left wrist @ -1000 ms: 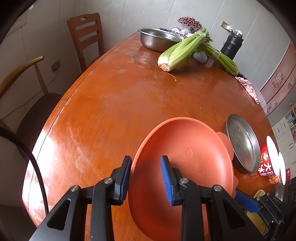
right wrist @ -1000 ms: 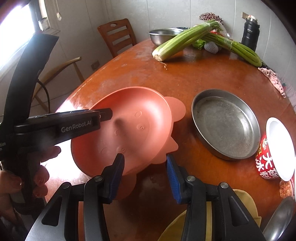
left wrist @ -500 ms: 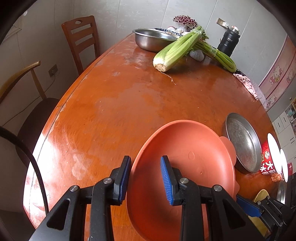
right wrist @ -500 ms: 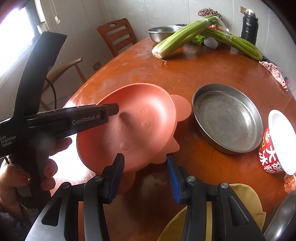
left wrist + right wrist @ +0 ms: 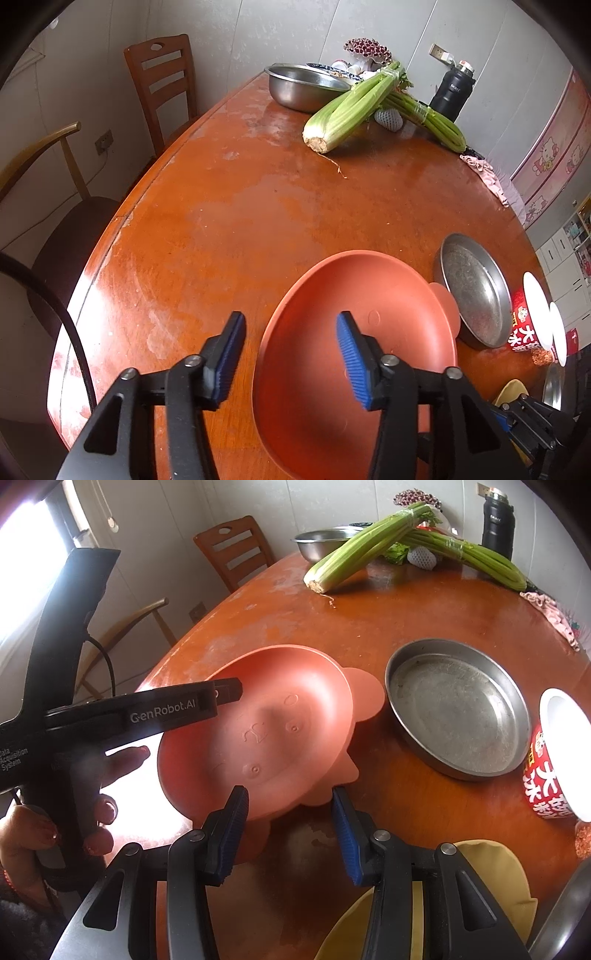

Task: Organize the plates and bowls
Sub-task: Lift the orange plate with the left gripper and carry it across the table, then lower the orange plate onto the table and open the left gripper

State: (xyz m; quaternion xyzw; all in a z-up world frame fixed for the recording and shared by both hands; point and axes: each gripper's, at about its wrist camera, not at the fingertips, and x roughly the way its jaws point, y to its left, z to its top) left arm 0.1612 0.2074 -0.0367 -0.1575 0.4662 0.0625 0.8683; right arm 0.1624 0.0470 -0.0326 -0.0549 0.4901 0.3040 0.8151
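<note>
The terracotta plate (image 5: 258, 731) lies on the counter (image 5: 240, 221) near its six o'clock edge, its ear-shaped tab touching the steel pan (image 5: 458, 709) at three o'clock, probably parked beside it for stacking. The left claw (image 5: 291, 358) is spread wide, one pad over the dish, the other outside its nine o'clock rim, gripping nothing. The right claw (image 5: 290, 827) is likewise spread at the plate's six o'clock edge (whether touching, I cannot tell). Celery (image 5: 351, 110) sits well apart at twelve.
</note>
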